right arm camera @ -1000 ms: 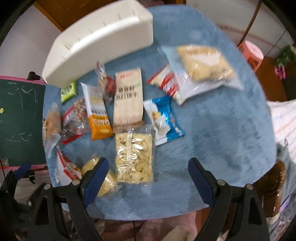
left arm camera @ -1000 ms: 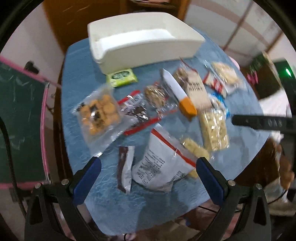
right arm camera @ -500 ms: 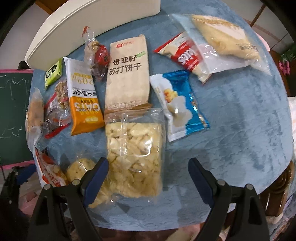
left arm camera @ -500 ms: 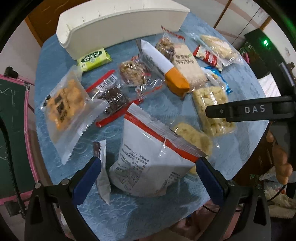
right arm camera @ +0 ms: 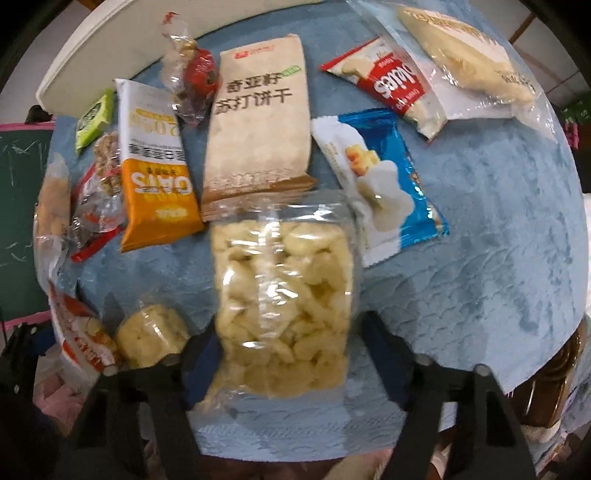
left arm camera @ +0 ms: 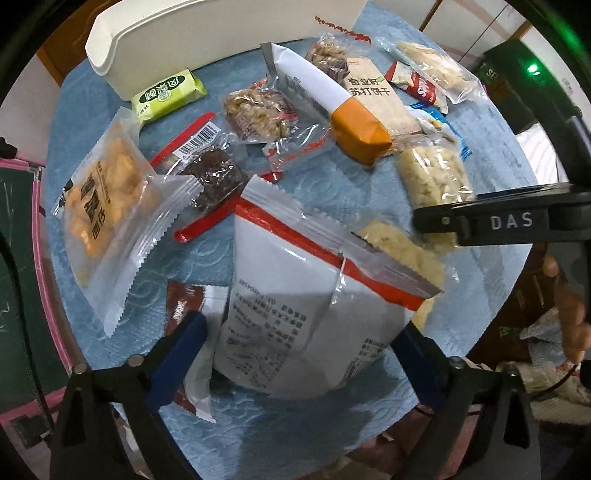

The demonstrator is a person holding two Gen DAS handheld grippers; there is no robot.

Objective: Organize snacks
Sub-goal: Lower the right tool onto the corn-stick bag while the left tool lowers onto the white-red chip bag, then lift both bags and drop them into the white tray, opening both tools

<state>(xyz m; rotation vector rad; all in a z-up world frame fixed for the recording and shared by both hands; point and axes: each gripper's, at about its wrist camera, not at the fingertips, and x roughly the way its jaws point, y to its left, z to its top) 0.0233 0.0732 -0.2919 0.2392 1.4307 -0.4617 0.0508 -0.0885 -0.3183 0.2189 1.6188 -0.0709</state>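
Many snack packets lie on a blue cloth-covered table [left arm camera: 332, 435]. My left gripper [left arm camera: 295, 354] is open, its blue-padded fingers on either side of a white pouch with a red stripe [left arm camera: 306, 314]. My right gripper [right arm camera: 291, 365] is open, its fingers on either side of a clear bag of pale puffed snacks [right arm camera: 284, 306]; that bag also shows in the left wrist view [left arm camera: 432, 177], with the right gripper's body over it. A white bin [left arm camera: 207, 29] stands at the far edge.
Near the pouch lie a clear pack of orange biscuits [left arm camera: 103, 199], a dark bar [left arm camera: 214, 177], a green packet [left arm camera: 166, 92] and an orange-and-white oats pack [right arm camera: 155, 166]. A beige cracker pack [right arm camera: 258, 122], blue packet [right arm camera: 380, 184] and red packet [right arm camera: 388, 88] lie beyond the puffs.
Both grippers have come down and forward toward the table. The white pouch now sits between the left fingers, and the puffed-snack bag between the right fingers.
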